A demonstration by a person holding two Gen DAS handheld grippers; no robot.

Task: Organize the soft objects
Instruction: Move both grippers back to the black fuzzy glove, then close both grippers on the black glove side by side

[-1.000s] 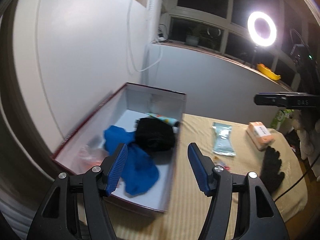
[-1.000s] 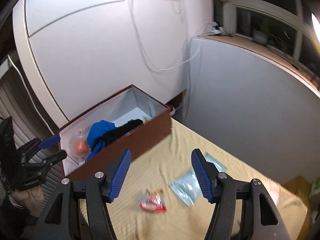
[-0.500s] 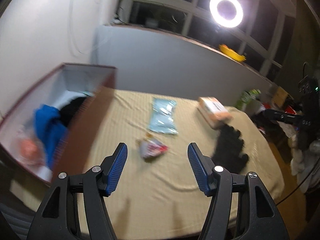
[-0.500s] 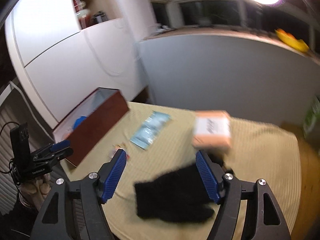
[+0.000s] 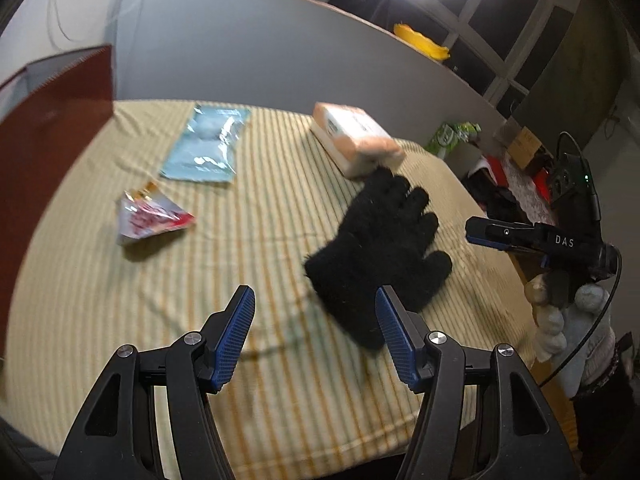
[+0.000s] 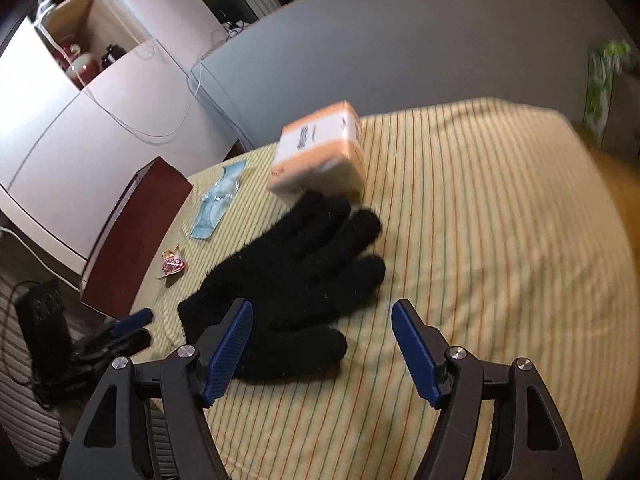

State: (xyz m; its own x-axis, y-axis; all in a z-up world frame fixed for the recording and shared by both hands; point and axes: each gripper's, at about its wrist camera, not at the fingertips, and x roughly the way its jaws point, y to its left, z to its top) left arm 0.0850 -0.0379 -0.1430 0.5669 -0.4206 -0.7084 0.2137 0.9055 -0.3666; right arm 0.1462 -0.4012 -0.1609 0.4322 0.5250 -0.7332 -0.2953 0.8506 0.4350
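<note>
We're going for the black glove [image 6: 288, 280].
Right gripper [image 6: 322, 344] and left gripper [image 5: 314, 334] both spread, empty; glove lies flat on striped cloth [image 6: 480, 240], near tissue pack [image 6: 320, 152]; next: straddle, pinch it.

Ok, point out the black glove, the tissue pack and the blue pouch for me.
black glove [image 6: 288, 280], right wrist view, on its palm.
tissue pack [image 6: 316, 140], right wrist view, on its white label face.
blue pouch [image 5: 206, 146], left wrist view, on its middle.
</note>
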